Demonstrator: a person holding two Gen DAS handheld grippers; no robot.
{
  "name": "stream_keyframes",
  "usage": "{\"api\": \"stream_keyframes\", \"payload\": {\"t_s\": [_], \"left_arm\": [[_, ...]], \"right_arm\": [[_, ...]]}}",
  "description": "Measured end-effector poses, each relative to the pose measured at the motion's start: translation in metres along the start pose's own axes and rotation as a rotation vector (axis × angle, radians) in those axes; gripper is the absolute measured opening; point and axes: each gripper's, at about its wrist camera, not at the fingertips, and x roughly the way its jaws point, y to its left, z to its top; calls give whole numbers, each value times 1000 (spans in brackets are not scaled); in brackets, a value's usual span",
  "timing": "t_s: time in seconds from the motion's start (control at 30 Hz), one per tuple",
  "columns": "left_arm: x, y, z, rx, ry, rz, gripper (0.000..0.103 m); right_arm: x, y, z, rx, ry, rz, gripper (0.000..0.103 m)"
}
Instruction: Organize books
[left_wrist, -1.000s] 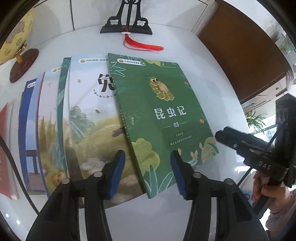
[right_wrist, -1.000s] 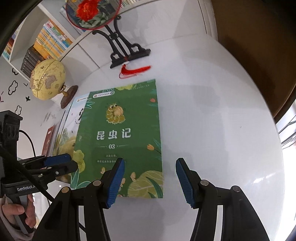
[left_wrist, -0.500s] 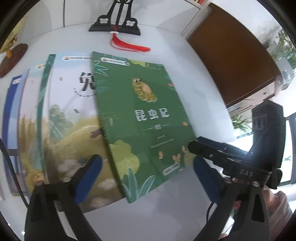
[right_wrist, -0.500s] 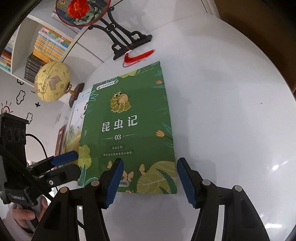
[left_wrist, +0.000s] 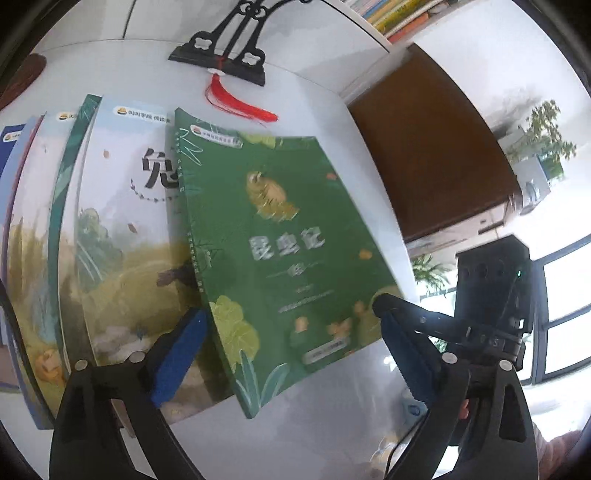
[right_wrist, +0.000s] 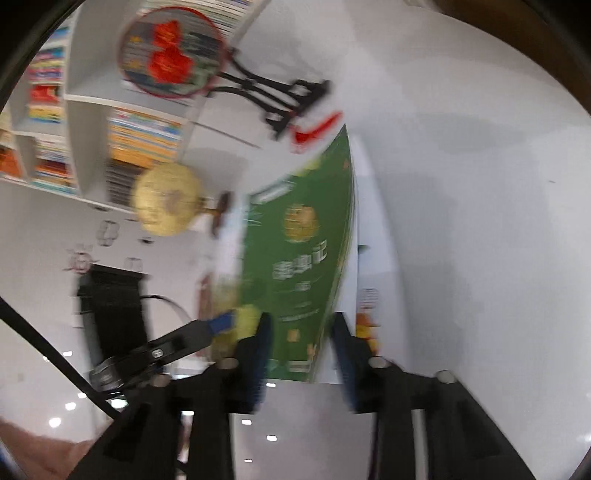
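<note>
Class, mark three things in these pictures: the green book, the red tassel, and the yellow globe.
green book (left_wrist: 280, 236), left wrist view, middle of its front cover
red tassel (left_wrist: 240, 105), left wrist view, its fringe
yellow globe (right_wrist: 168, 201), right wrist view, middle of the sphere

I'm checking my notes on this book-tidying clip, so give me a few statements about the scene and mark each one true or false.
1. The green book lies on top of the fanned books. True.
2. A red tassel lies by the black stand. True.
3. The left gripper is clamped on the green book. False: its jaws stand wide and are closing, with the book's near end between them, unpinched.
4. The globe is blue. False: it is yellow.
5. A corner of the green book sits between the fingers of the right gripper. True; its jaws are closing.
</note>
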Motion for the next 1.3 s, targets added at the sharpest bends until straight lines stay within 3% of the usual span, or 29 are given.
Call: {"api": "stream_keyframes", "payload": {"t_s": [0.07,0.13,0.17,0.47,0.57,0.63,0.7,0.77,0.8,1.0,1.07,1.17,1.3], "left_arm": [[2,-2,-4,18,-3,26,76],[1,0,-5,2,-20,26,60],[1,2,-4,-11,-24,30,57],[22,13,11,-131,-13,-32,57],[31,4,15,-121,19,-85,57],[31,-5,14,-83,0,-66,57],[33,-11,14,-43,-2,2,48],[38,-10,14,-11,14,100,18],[39,-10,13,20,18,149,11],[35,-43,8,202,19,230,11],[33,-48,5,214,18,216,11],[28,-45,5,201,15,198,11],[25,-52,0,246,16,214,12]], "right_arm": [[5,5,-2,-34,20,-33,23],[12,6,-3,-41,27,-61,9],[14,6,-4,-43,21,-91,6],[24,3,-4,-95,55,-219,5],[28,-2,-6,-85,77,-235,4],[29,-1,-7,-97,86,-247,4],[30,1,-7,-117,92,-274,4],[27,3,-5,-118,84,-269,4],[25,3,-5,-124,79,-272,4],[27,21,-10,-249,72,-377,4],[30,28,-12,-299,76,-416,4],[25,31,-12,-298,58,-411,4],[20,43,-15,-352,43,-447,4]]}}
